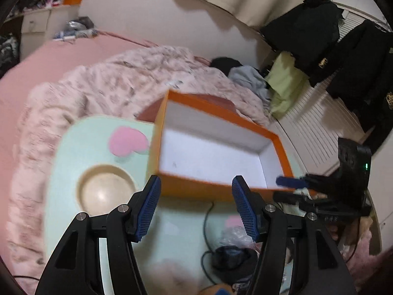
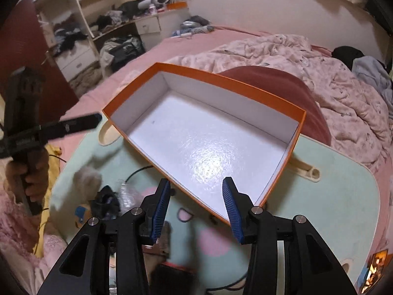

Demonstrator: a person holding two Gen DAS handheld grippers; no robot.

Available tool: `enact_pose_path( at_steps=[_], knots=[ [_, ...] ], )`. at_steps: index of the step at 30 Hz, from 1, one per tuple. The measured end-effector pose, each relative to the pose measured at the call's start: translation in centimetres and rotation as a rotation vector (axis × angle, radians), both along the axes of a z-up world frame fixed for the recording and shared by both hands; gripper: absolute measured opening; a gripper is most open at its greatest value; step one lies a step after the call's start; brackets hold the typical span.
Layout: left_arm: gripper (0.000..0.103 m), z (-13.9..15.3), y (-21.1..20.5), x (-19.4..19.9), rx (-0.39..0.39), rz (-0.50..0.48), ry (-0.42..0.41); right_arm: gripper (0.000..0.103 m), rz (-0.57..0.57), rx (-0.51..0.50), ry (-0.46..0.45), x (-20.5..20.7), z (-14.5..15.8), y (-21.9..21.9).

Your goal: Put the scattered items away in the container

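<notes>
Directly ahead of both grippers, the orange box [image 2: 203, 145] sits open on the pale green tray table [image 2: 339, 196], white inside, nothing in it. Left gripper [image 1: 196, 206]: jaws apart, nothing between the blue pads [image 1: 147, 209]; box's near wall lies just beyond the fingertips. Right gripper [image 2: 196, 209]: jaws apart, released, nothing held; its tips hang over the box's near corner. Scattered items lie on the table on the near side of the box, below and between the fingers: a crumpled clear plastic wrap [image 1: 233, 236], a dark bundle [image 1: 231, 258] with a black cable [image 1: 206, 216] running from it, and a white fluffy piece [image 2: 87, 179] left of the right gripper. Items under the right gripper's fingers are blurred; cannot tell what they are. Left-wrist view is motion-blurred. Pink quilt [image 2: 307, 68] lies beyond the box.
</notes>
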State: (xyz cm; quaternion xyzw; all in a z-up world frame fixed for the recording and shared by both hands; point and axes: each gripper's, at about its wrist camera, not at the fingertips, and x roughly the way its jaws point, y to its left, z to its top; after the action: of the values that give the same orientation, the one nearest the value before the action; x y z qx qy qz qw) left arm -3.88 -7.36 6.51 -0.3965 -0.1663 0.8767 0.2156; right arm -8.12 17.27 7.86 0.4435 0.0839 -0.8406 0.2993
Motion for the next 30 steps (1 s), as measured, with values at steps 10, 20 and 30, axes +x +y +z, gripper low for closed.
enact_pose_path(
  at_steps=[10, 20, 30],
  knots=[
    [0.061, -0.7, 1.0, 0.9, 0.012, -0.016, -0.038, 0.043, 0.12, 0.036, 0.048, -0.4, -0.5, 1.8],
    [0.061, 2.3, 1.5, 3.7, -0.032, -0.009, 0.053, 0.044, -0.003, -0.118, 0.071, 2.9, 2.3, 1.9],
    [0.061, 0.5, 1.2, 10.8, -0.135, 0.05, -0.024, 0.069, -0.206, -0.003, 0.09, 11.2, 0.3, 1.3]
  ],
)
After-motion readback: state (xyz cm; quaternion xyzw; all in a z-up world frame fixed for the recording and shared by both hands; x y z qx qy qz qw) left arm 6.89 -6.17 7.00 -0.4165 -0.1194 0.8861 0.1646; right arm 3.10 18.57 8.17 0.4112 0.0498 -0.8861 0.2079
